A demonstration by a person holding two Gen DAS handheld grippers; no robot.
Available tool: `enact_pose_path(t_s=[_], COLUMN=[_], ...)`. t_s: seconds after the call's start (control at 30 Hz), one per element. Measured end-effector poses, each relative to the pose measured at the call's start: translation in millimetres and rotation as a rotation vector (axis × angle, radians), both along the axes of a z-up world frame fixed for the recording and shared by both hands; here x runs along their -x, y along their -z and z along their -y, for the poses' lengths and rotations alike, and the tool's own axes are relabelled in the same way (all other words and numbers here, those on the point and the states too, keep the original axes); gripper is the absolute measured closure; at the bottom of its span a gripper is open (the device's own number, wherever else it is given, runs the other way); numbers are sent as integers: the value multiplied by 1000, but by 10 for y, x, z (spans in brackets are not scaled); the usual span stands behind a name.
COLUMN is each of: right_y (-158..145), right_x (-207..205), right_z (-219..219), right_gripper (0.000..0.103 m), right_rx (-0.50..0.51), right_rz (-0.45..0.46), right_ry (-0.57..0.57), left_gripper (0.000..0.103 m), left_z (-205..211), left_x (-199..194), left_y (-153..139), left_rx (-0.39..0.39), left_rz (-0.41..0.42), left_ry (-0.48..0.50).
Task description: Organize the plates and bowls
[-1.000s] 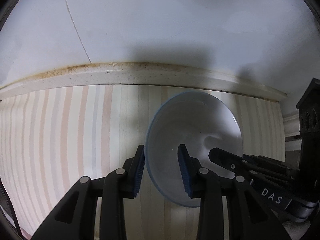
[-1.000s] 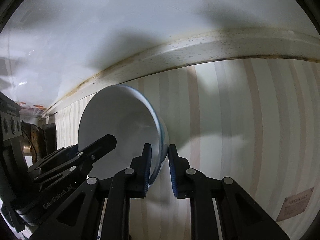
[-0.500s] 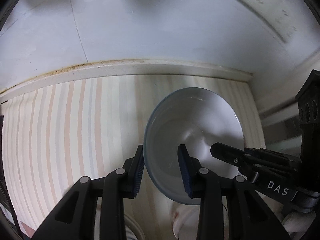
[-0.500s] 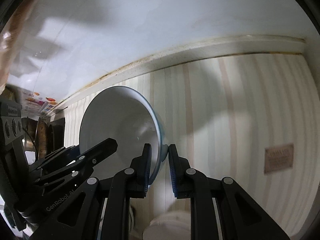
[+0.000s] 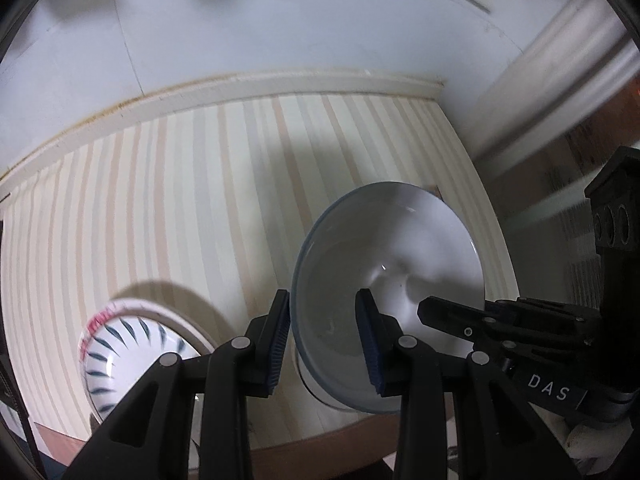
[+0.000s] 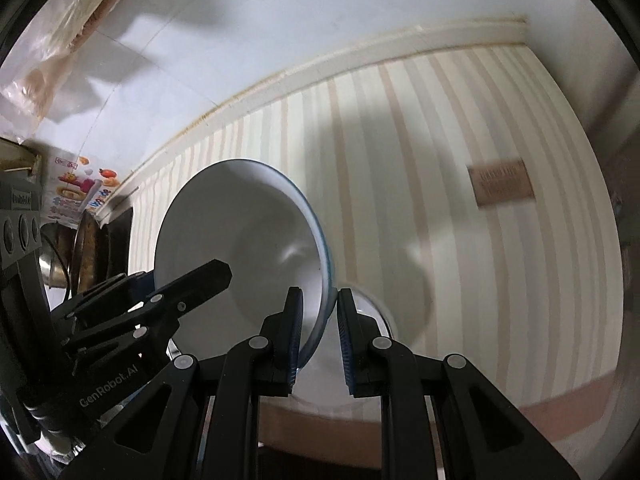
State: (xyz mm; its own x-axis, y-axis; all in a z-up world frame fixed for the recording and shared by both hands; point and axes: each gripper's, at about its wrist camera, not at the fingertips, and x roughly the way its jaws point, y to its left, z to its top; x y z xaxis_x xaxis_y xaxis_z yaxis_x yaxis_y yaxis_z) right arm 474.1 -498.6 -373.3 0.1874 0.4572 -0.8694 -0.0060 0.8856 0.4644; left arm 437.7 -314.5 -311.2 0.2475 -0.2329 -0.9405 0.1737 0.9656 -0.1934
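Note:
A white bowl with a thin blue rim (image 5: 392, 264) hangs tilted above the striped table (image 5: 180, 208), held from both sides. My left gripper (image 5: 324, 340) is shut on its left rim, one pad outside and one inside. My right gripper (image 6: 318, 336) is shut on the opposite rim of the same bowl (image 6: 240, 240). Each gripper shows in the other's view: the right gripper (image 5: 432, 312) at the right, the left gripper (image 6: 208, 276) at the left. A white bowl with dark blue dashes and a red mark (image 5: 120, 352) sits on the table at the lower left.
A plain white dish (image 6: 320, 384) lies on the table under the held bowl. The table's brown front edge (image 5: 340, 436) runs along the bottom. A wall with a stained ledge (image 5: 240, 84) bounds the far side. A brown label (image 6: 500, 182) lies right; a printed packet (image 6: 76, 188) and metal pot (image 6: 56, 268) stand left.
Both grippers have carried the bowl up and back from the wall. The table's front edge, the patterned bowl and the white dish have come into view below.

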Motion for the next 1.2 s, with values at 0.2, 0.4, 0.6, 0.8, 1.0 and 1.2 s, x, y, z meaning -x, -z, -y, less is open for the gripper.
enact_pose_path(t_s=[0.2, 0.4, 0.6, 0.8, 1.0, 1.2], right_y=[246, 468, 595, 656, 622, 595], right_x=[275, 357, 381, 360, 329, 326], right_z=[104, 97, 82, 57, 13, -15], right_gripper=[84, 84, 84, 84, 84, 83], right_rx=[2, -3, 3, 19, 29, 57], right_rz=[-47, -87, -106, -111, -111, -112], right_ry=[6, 1, -6, -16, -23, -26], left_gripper=[73, 73, 73, 73, 73, 73], left_z=[117, 161, 181, 166, 149, 125], left_x=[162, 272, 289, 272, 274, 290], left_y=[217, 363, 500, 556, 553, 559], left_rx=[-26, -56, -80, -85, -90, -90], left_rz=[-41, -69, -91, -95, -92, -95], left_ry=[18, 23, 28, 21, 29, 21])
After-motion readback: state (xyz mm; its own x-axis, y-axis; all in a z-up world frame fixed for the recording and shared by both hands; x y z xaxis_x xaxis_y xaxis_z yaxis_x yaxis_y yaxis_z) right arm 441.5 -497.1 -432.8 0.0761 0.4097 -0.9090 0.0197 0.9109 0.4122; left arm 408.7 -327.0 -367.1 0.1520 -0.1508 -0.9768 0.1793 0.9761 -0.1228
